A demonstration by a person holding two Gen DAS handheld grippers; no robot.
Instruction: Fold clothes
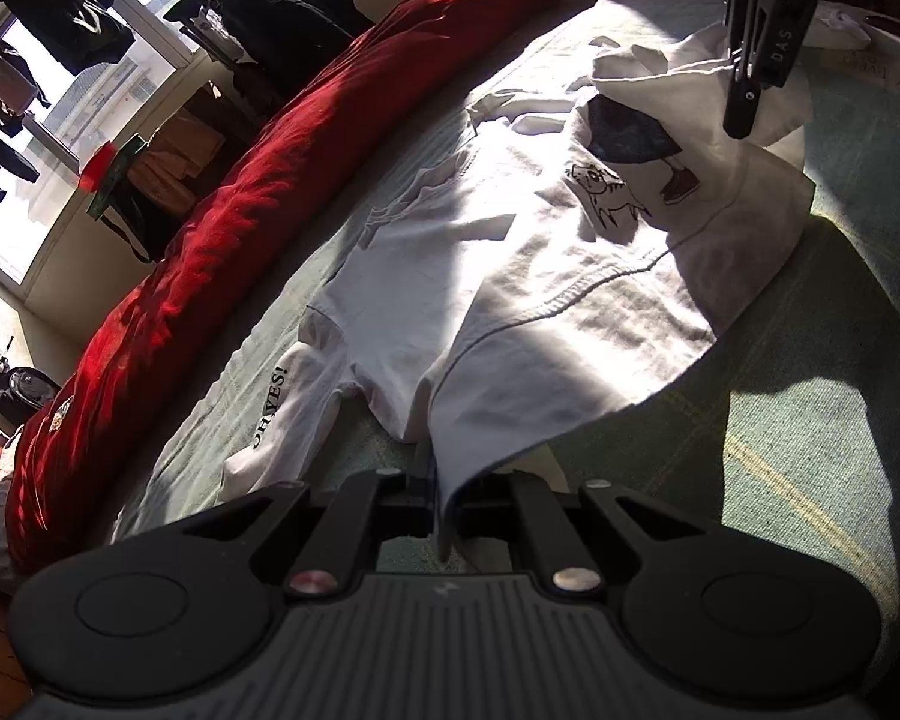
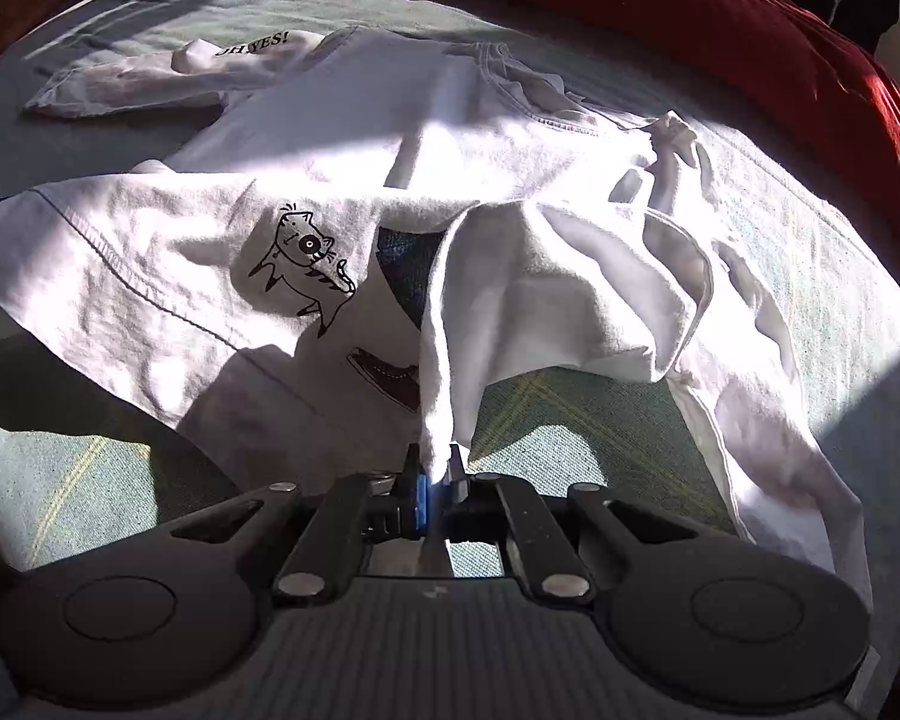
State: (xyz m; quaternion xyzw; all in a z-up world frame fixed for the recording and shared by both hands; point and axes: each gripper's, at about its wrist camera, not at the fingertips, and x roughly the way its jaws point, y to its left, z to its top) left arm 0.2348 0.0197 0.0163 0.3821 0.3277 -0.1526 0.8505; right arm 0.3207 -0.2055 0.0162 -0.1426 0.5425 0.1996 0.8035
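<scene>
Green woven bedcover, red quilt rolled alongside. White cotton shirt lies crumpled on the cover, partly folded. Left gripper and right gripper each pinch a hem, jaws closed.

Shirts: I count one white shirt, spread on the bed.
Grippers: I see two, the left gripper and the right gripper; each is clamped on a fold of the shirt.
Prints on shirt: I count one cat, one shoe, one "OH YES!" line.
Red duvets: one.
Hanging dark clothes: several, too bunched for me to count.
</scene>
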